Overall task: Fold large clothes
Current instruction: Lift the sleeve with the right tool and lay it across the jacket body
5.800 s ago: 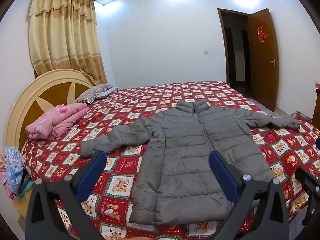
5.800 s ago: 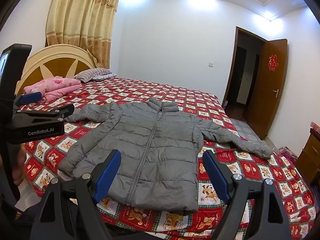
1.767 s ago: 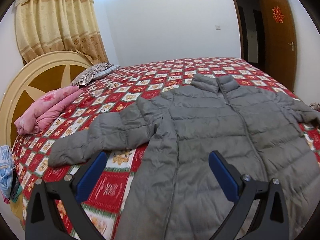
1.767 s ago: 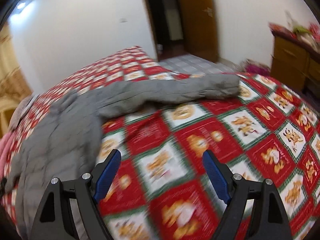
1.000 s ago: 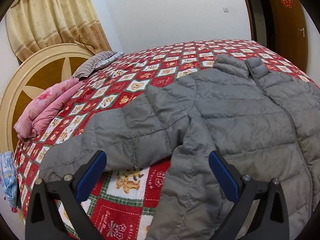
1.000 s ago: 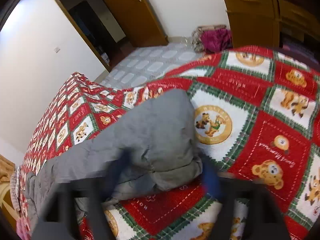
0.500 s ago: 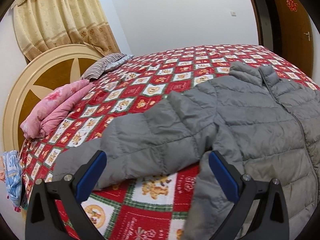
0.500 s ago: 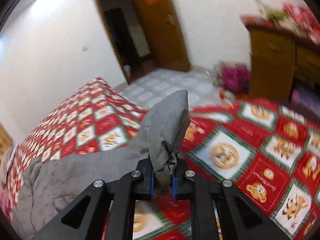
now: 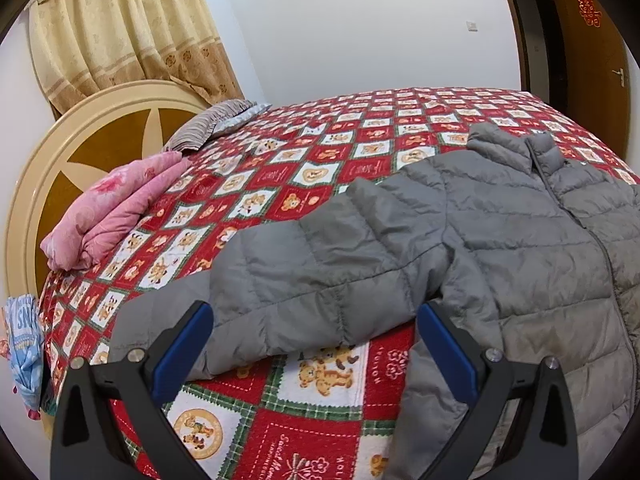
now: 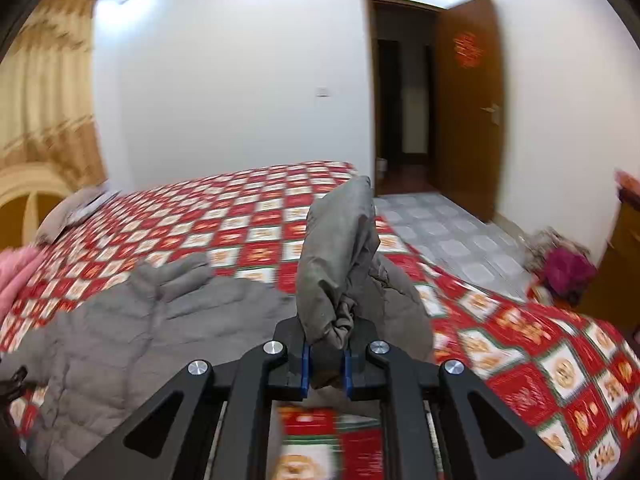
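Note:
A grey padded jacket (image 9: 520, 240) lies front up on a bed with a red patterned bedspread (image 9: 320, 168). Its left sleeve (image 9: 280, 288) stretches toward the bed's near corner. My left gripper (image 9: 314, 344) hangs open just above that sleeve, its blue pads on either side of it without touching. In the right wrist view my right gripper (image 10: 326, 356) is shut on the cuff of the jacket's other sleeve (image 10: 340, 256), which stands up lifted off the bed above the jacket's body (image 10: 140, 320).
A folded pink quilt (image 9: 116, 208) and a striped pillow (image 9: 208, 124) lie by the round headboard (image 9: 100, 132). A blue bag (image 9: 24, 344) hangs at the bed's left edge. A doorway (image 10: 404, 112) with a brown door, tiled floor and a wooden dresser (image 10: 620, 248) are on the right.
My right gripper closed on the sleeve cuff and lifted it, swinging toward the jacket's body. My left gripper has drifted slightly along the left sleeve and stays open.

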A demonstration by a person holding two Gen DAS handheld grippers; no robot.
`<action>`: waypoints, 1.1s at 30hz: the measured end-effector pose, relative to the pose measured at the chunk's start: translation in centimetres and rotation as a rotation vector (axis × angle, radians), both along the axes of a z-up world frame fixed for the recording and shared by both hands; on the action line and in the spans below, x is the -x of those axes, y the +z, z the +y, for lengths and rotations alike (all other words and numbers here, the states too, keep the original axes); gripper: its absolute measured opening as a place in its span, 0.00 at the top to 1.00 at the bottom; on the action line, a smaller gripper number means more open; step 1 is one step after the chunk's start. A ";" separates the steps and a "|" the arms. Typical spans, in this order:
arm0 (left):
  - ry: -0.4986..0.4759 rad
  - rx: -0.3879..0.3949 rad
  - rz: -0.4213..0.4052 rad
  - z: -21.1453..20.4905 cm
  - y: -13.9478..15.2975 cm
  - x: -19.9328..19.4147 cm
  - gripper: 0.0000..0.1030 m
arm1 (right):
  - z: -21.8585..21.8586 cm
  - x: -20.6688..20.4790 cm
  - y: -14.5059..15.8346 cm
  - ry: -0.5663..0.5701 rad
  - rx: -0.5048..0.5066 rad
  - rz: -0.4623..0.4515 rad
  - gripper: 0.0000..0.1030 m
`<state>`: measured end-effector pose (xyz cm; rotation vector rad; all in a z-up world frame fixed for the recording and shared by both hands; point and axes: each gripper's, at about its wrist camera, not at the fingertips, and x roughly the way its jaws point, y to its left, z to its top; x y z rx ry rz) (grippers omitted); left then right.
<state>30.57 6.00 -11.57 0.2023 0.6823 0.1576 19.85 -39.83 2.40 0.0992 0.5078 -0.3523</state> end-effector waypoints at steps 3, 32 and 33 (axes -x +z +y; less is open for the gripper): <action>0.004 -0.010 0.003 0.4 -0.4 0.0 0.00 | 4.0 -1.3 -0.1 0.079 0.034 0.007 0.90; 0.056 -0.038 0.035 4.5 -3.0 -0.9 0.00 | 26.7 -9.1 -11.3 0.493 0.090 0.191 0.90; 0.057 -0.041 0.035 4.6 -3.1 -0.9 0.00 | 27.3 -9.2 -12.0 0.503 0.096 0.202 0.90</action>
